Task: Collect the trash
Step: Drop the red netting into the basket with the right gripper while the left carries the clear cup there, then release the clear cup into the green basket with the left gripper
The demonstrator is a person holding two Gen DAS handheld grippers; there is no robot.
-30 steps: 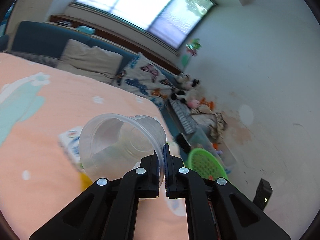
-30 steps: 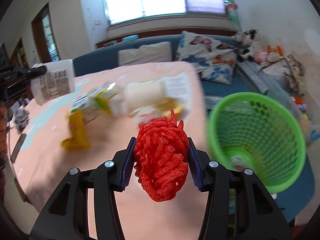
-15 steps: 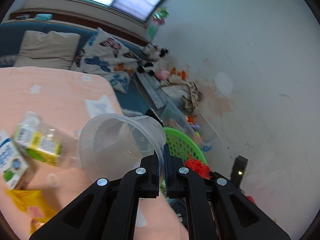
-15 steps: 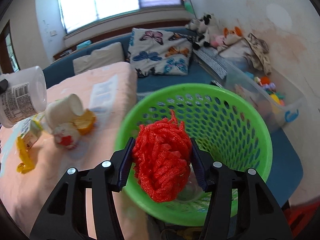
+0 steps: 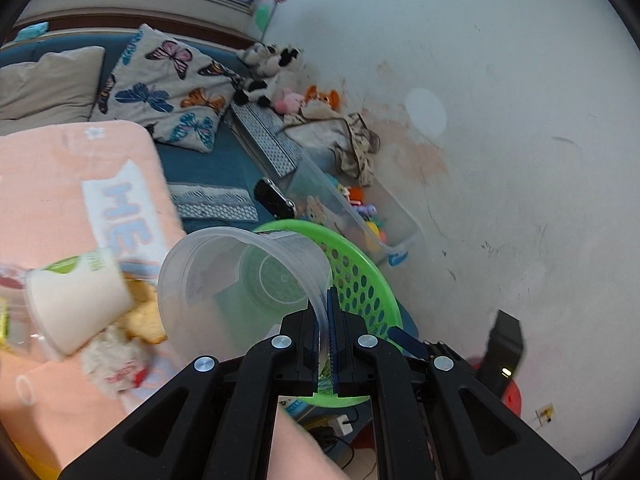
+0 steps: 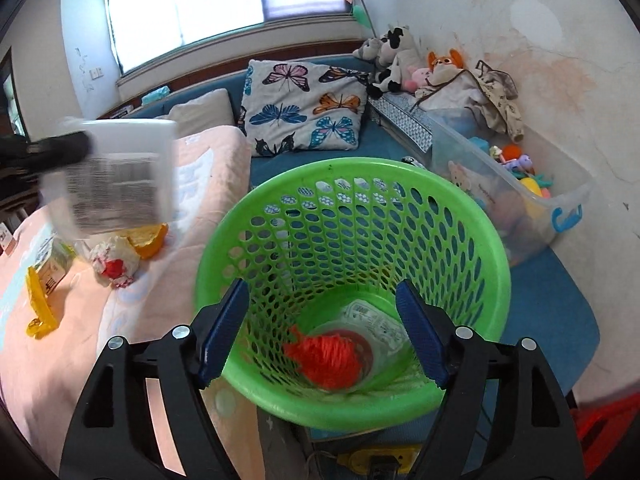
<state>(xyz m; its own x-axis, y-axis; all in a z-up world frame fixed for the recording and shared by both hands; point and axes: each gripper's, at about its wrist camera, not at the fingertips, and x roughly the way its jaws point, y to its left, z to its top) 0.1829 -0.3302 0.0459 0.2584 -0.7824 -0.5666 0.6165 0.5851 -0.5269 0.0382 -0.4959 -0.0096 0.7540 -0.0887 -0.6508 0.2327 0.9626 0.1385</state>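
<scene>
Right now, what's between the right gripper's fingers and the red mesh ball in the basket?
Nothing: the right wrist view shows the right gripper opening, with red mesh ball below in green basket.

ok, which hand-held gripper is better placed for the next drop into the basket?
Left. The left hand-held gripper is clamped on the clear cup's rim, right beside the green basket. The right hand-held gripper is opening, empty, over the basket; the red mesh ball already lies inside.

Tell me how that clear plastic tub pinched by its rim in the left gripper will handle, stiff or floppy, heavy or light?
The clear plastic tub looks empty and thin-walled, so probably light. The left gripper holds it by one side of the rim only, so the wall may flex and the tub could swing. Smooth plastic may slip between the pads.
</scene>
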